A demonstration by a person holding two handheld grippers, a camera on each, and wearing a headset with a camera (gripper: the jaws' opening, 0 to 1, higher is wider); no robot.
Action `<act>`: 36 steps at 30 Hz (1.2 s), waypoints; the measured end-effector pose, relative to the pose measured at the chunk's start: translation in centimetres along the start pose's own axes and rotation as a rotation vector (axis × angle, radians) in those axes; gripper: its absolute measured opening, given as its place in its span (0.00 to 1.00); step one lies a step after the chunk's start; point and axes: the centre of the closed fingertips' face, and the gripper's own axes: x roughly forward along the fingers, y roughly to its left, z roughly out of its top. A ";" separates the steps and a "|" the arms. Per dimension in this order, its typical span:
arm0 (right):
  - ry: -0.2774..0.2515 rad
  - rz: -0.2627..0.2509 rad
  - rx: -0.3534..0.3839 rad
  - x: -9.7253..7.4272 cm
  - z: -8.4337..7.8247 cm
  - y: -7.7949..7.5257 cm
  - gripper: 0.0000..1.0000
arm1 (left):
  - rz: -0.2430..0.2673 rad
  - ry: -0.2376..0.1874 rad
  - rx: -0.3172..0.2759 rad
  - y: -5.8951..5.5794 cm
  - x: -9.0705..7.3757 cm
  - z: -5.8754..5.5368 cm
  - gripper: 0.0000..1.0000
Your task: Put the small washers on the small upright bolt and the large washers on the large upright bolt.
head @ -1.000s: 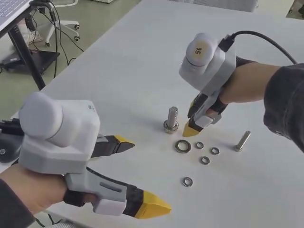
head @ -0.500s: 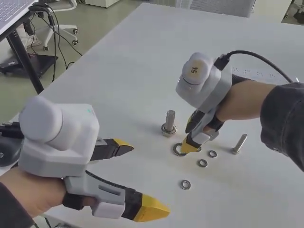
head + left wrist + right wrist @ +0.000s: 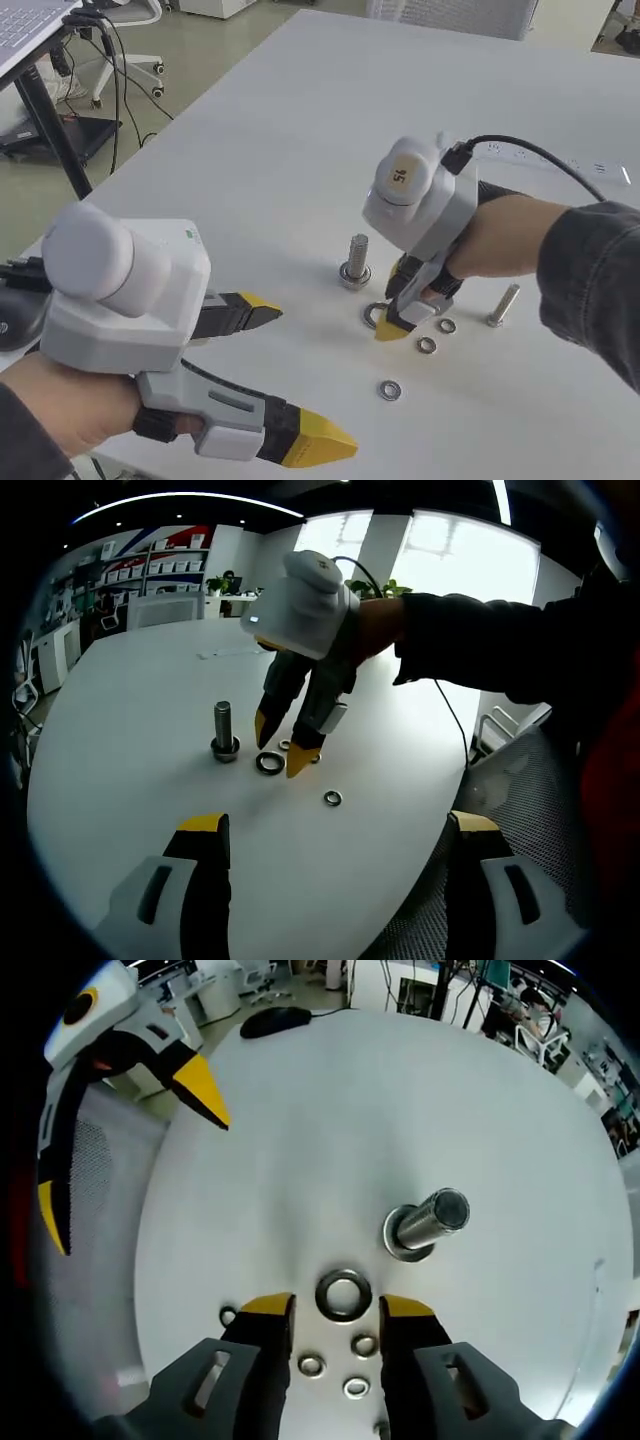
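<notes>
My right gripper [image 3: 337, 1308] hangs open and empty, jaws straddling the large washer [image 3: 324, 1295] on the counter [image 3: 300, 1110] near the large upright bolt [image 3: 425, 1222]. My left gripper [image 3: 337, 822] is wide open, empty.

Large washer [image 3: 343, 1294] just beside upright large bolt [image 3: 425, 1222], small washers [image 3: 311, 1365] near.

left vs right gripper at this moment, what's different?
Left gripper has its jaws spread wide; right gripper has them closer together. Left gripper hangs by the table edge, far from the large washer; right gripper is low, with its jaws either side of it. Left gripper lies roughly level; right gripper points steeply down. Shared: both are open, yellow-tipped and holding nothing.
</notes>
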 end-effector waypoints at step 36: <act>0.003 -0.036 -0.022 -0.1 0.0 -0.5 0.24 | 0.001 -0.009 -0.002 0.0 0.0 0.3 0.89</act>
